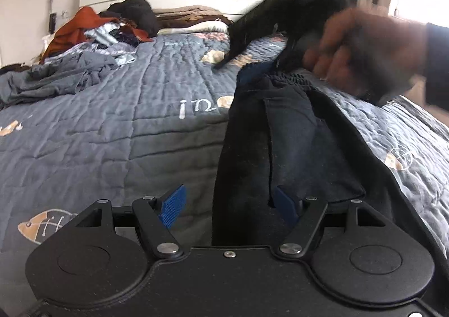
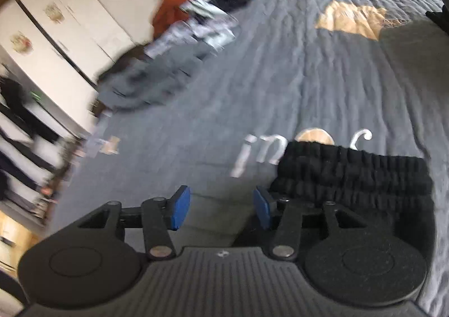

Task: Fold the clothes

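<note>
Trousers (image 1: 280,131) lie lengthwise near the bed's (image 1: 112,126) right edge. Left gripper (image 1: 228,206) is spread, cloth between the pads, unpinched. Right gripper (image 2: 221,209) is spread and empty beside the waistband (image 2: 353,173). Risk: unheld fabric may bunch during folding.

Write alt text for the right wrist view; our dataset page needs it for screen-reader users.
The right gripper, its blue fingers apart with nothing between them, hangs over a grey quilted bedspread beside the elastic waistband of a black garment. A blurred pile of clothes lies further up the bed.
</note>
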`<state>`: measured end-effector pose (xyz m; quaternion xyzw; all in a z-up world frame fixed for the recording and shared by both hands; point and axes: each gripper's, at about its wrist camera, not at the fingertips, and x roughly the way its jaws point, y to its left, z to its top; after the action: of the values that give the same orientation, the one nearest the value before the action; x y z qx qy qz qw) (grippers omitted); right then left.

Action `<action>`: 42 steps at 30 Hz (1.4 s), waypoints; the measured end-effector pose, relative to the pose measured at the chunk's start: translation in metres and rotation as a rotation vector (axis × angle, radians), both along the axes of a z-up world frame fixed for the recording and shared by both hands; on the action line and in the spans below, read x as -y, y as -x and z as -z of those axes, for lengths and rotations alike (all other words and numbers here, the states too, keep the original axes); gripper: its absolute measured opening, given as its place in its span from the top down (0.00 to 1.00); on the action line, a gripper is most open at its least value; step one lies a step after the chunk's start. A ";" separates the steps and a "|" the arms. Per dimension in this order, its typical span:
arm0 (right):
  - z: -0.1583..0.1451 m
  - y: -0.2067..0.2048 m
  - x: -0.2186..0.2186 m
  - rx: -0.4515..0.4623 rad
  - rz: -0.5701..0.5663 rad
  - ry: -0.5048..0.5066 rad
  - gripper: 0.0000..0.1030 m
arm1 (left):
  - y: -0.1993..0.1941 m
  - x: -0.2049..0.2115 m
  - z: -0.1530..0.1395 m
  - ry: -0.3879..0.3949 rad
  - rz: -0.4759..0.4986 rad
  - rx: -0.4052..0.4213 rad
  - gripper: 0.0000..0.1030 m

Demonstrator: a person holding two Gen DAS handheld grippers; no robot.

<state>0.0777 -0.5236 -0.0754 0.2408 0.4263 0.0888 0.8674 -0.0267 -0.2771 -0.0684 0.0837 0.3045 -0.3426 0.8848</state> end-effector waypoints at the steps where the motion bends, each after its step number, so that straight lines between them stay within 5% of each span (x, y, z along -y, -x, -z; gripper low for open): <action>1: 0.019 -0.008 0.008 -0.022 0.025 -0.071 0.56 | -0.001 0.000 0.000 -0.001 -0.002 -0.003 0.33; 2: 0.034 -0.013 0.014 -0.038 0.048 -0.123 0.61 | -0.002 -0.001 0.000 -0.001 -0.003 -0.005 0.33; 5: 0.066 -0.018 0.025 -0.055 0.101 -0.206 1.00 | -0.005 -0.003 0.001 -0.001 -0.010 -0.014 0.33; 11: 0.068 0.003 0.027 0.015 0.110 -0.243 1.00 | -0.012 -0.009 0.000 0.017 -0.029 -0.038 0.33; 13: 0.057 0.008 0.027 0.028 0.110 -0.246 0.93 | -0.011 -0.011 -0.002 0.024 -0.029 -0.030 0.33; 15: 0.038 0.021 0.027 0.070 0.090 -0.254 0.52 | -0.011 -0.012 -0.004 0.036 -0.028 -0.025 0.33; 21: -0.002 0.100 0.041 0.212 0.097 -0.280 0.06 | -0.015 -0.017 -0.009 0.129 -0.014 -0.083 0.31; 27: 0.066 0.128 0.105 0.058 0.339 -0.254 0.07 | -0.011 -0.010 -0.002 0.106 0.024 -0.110 0.31; 32: 0.079 0.144 0.118 0.110 0.350 -0.301 0.07 | -0.012 -0.014 -0.003 0.138 0.071 -0.137 0.31; 38: 0.048 0.146 0.126 0.196 0.333 -0.356 0.04 | -0.024 -0.028 -0.022 0.359 0.254 -0.286 0.31; 42: 0.035 0.141 0.128 0.250 0.296 -0.379 0.04 | -0.084 -0.015 -0.031 0.497 0.367 -0.457 0.27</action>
<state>-0.0636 -0.6513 -0.1099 0.4457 0.2520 0.0680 0.8563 0.0572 -0.2617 -0.0378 -0.1589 0.3814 -0.5684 0.7115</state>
